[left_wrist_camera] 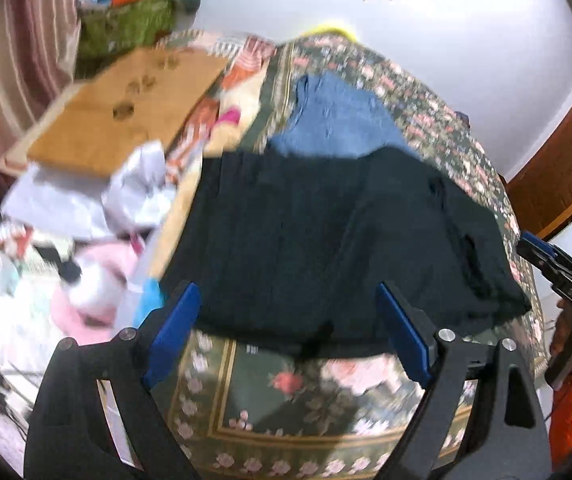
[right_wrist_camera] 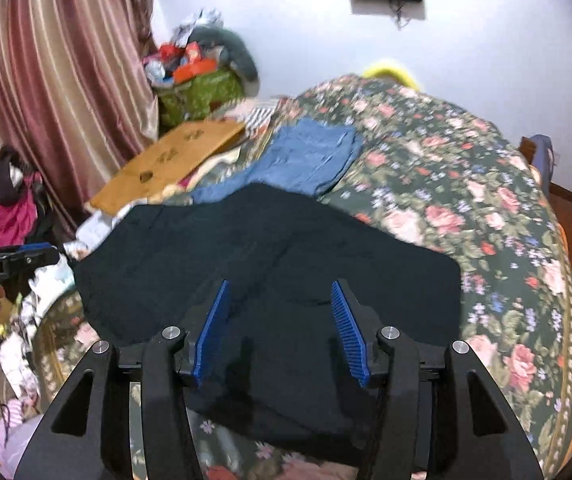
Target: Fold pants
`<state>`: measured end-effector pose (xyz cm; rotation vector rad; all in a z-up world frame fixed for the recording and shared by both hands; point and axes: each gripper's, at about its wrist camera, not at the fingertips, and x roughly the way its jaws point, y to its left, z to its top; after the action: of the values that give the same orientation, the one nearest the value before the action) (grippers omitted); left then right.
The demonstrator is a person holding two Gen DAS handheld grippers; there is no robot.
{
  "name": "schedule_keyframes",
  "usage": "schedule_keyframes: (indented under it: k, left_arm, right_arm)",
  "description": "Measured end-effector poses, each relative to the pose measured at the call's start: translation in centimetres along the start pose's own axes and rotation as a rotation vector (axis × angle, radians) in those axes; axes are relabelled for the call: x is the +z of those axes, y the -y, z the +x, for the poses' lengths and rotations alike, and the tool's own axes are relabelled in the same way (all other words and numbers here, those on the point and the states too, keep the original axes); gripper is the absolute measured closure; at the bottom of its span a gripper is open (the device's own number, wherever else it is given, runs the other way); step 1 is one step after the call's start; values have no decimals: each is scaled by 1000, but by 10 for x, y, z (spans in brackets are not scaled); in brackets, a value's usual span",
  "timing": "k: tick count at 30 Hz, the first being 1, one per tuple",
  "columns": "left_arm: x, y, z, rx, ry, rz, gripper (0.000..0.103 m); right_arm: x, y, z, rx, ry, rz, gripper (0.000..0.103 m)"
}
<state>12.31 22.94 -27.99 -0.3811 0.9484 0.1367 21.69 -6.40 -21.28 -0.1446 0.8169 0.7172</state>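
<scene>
Dark navy pants (left_wrist_camera: 326,240) lie folded flat on the floral bedspread (left_wrist_camera: 306,408); they also show in the right wrist view (right_wrist_camera: 277,264). My left gripper (left_wrist_camera: 290,320) is open and empty, just above the pants' near edge. My right gripper (right_wrist_camera: 281,320) is open and empty, hovering over the near part of the pants. The right gripper also shows at the right edge of the left wrist view (left_wrist_camera: 558,268). The left gripper shows at the left edge of the right wrist view (right_wrist_camera: 13,260).
Folded blue jeans (right_wrist_camera: 310,156) lie beyond the dark pants. A cardboard sheet (left_wrist_camera: 125,112) and loose clothes (left_wrist_camera: 85,264) cover the bed's left side. A green bag of items (right_wrist_camera: 201,88) stands by the curtain (right_wrist_camera: 45,80). A wooden bed frame (left_wrist_camera: 558,152) is at right.
</scene>
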Motion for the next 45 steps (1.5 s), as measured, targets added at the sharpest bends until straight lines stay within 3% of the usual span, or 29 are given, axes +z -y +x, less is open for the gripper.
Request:
schedule_keyframes:
  k: [5,8,16,22,25,28,29,35,40,45]
  left_arm:
    - [-20,-18,33,-93,-127,-122,13]
    - [-28,-25,49,-158,-189,-187,13]
    - [-24,-40,68,-288,-178,-310,13]
    - [-5,-47,82,-301,-161,-397,14]
    - [5,-44,92,-261,-173,-397,30]
    - [13,-40,98,-208,-202,-387,66]
    - [14,-39,98,-207,-207,-389,71]
    - [30,-12,64,-104,-104,-229,86]
    - [58,37,19,-44,35,-33,87]
    - [83,97,-11,-13,150,144,88]
  right_arm:
    - [-7,-6,31,-45,-116,-43,54]
    - [-12,-1,40,-17,-154,-27,54]
    - [-14,-1,40,20,-162,-12,54]
    - [-14,2,41,44,-158,-1,54]
    - [-14,3,41,44,-158,0,54]
    - [-14,4,40,43,-154,5,54]
    - [-15,4,39,41,-151,14,54]
    - [-23,20,14,52,-91,126,54]
    - [-37,58,-22,-3,-33,245,54]
    - [-60,94,-45,-99,-29,316,54]
